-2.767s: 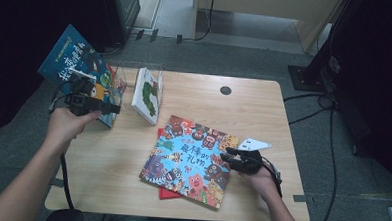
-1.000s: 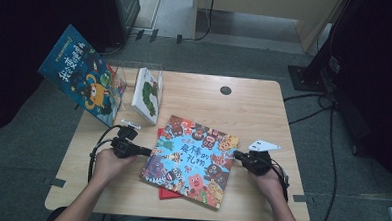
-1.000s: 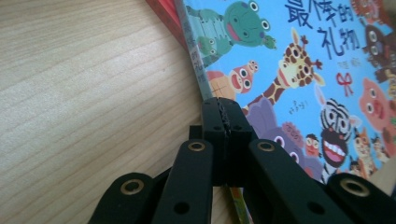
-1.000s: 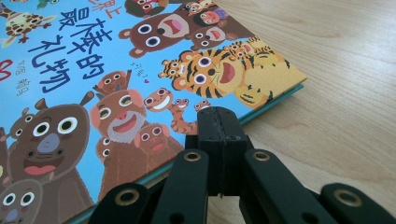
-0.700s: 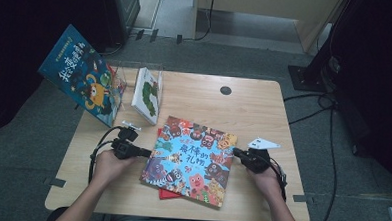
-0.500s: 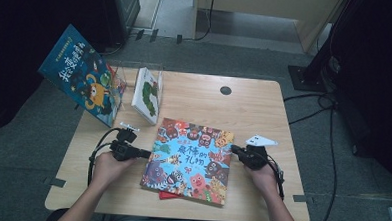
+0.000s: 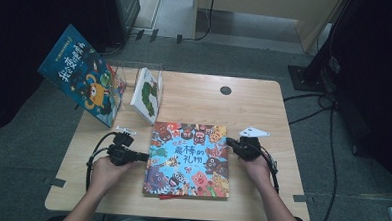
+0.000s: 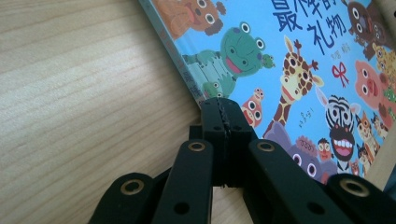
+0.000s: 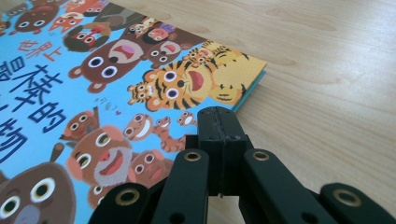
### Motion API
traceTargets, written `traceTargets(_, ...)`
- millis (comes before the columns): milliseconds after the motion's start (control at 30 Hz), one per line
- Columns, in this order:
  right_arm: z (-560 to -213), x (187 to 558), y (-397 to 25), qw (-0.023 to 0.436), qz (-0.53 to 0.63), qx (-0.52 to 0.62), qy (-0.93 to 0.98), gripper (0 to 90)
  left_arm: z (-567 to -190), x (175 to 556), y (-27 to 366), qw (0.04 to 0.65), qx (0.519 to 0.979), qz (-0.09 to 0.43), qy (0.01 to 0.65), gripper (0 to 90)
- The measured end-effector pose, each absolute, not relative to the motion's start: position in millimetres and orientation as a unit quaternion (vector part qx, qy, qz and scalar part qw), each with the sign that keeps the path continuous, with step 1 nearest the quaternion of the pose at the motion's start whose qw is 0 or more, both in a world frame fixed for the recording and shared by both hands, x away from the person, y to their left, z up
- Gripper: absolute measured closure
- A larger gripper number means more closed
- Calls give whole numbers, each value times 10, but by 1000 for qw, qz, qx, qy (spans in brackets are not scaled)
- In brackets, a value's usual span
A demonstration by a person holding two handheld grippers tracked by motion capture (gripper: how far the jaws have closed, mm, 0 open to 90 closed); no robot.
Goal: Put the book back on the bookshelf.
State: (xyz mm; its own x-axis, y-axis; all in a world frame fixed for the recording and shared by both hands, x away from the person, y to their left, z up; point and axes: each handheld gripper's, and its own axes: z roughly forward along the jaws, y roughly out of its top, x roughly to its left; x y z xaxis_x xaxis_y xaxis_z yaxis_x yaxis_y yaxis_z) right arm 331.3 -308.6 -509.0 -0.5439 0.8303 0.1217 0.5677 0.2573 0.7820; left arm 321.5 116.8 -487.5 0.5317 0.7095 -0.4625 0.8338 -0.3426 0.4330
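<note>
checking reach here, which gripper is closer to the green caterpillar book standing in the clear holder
Left. The left gripper sits at the animal book's left edge, just below the caterpillar book. The right gripper is at the animal book's right edge, farther across the table.

Blue animal-patterned book (image 7: pixel 188 160), black tongs (image 7: pixel 143 157)

A pale wooden surface (image 7: pixel 194 98) stands on grey carpet floor (image 7: pixel 27 148); black cables (image 7: pixel 328 141) trail across it at right.

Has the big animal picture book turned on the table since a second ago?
Yes. The picture book has rotated counter-clockwise; its edges now run nearly square with the table edge, where before it lay skewed.
</note>
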Motion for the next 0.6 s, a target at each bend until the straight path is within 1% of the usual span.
traceTargets(100,-5098,3379,-3059,168,414,455,771,900,-4874,3187,1163,321,814,-97,475,900)
traceTargets(233,-5098,3424,-3055,164,413,459,770,900,-4872,3150,1149,319,816,-98,472,900)
traceTargets(333,-5093,3475,-3026,169,410,458,771,900,-4873,3107,1130,317,818,-105,468,900)
traceTargets(433,-5110,3522,-3010,170,417,462,764,900,-4887,3064,1116,321,817,-120,464,900)
traceTargets(600,-5114,3541,-3010,174,416,459,765,900,-4878,3095,1105,333,816,-123,456,900)
